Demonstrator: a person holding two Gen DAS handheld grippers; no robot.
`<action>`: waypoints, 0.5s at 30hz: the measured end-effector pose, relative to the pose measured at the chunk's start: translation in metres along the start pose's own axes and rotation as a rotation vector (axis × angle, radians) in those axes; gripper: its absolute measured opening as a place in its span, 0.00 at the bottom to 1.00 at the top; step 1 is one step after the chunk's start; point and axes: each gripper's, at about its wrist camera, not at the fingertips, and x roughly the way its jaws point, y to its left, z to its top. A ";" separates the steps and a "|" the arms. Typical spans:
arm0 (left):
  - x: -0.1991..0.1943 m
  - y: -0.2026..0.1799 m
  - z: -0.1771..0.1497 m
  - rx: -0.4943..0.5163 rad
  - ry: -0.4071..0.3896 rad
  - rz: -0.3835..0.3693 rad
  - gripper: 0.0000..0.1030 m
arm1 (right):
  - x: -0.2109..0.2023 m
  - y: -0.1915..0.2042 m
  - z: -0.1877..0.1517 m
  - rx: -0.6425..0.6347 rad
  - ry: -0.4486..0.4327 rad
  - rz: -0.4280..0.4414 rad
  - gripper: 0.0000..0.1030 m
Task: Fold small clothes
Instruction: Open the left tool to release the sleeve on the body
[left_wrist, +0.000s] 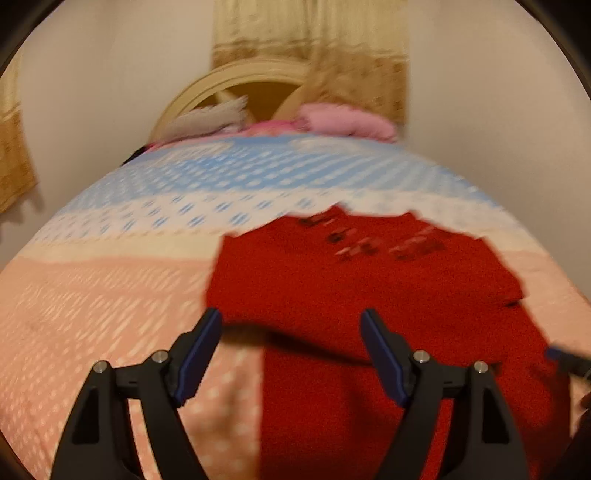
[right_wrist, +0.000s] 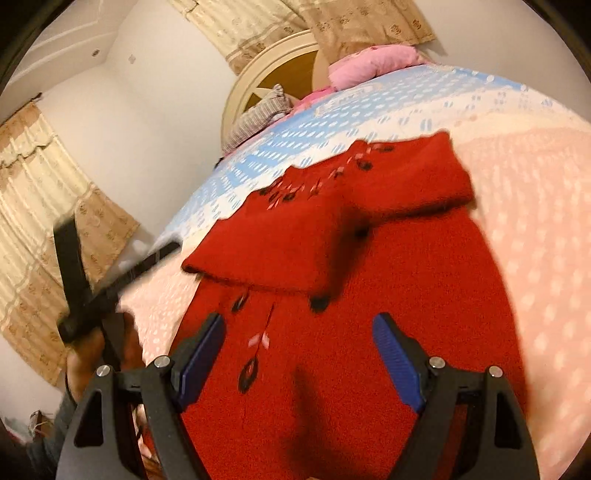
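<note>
A red knitted garment (left_wrist: 332, 280) with dark and pink embroidery lies on the bed. In the right wrist view its upper part (right_wrist: 317, 229) is folded down over the body (right_wrist: 369, 350), and both sleeves lie across it. My left gripper (left_wrist: 291, 314) is open just above the garment's near left edge, with nothing between its fingers. My right gripper (right_wrist: 300, 319) is open over the lower body of the garment and holds nothing. In the right wrist view the left gripper shows as a blurred black finger (right_wrist: 72, 258) held by a hand (right_wrist: 85, 354) at the left.
The bedspread (left_wrist: 92, 295) is pink near me, then white and blue with pale dots. Pink pillows (right_wrist: 369, 62) and a striped grey cushion (right_wrist: 258, 110) lie by the cream headboard (right_wrist: 258, 62). Beige curtains (right_wrist: 37, 192) hang on the walls.
</note>
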 end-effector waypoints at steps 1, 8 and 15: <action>0.005 0.006 -0.003 -0.025 0.022 0.011 0.77 | 0.001 0.003 0.009 -0.002 0.005 -0.014 0.80; 0.022 0.020 -0.027 -0.092 0.078 0.003 0.77 | 0.048 -0.013 0.046 0.101 0.133 -0.101 0.80; 0.035 0.027 -0.031 -0.150 0.142 -0.039 0.77 | 0.081 -0.003 0.046 0.020 0.208 -0.123 0.39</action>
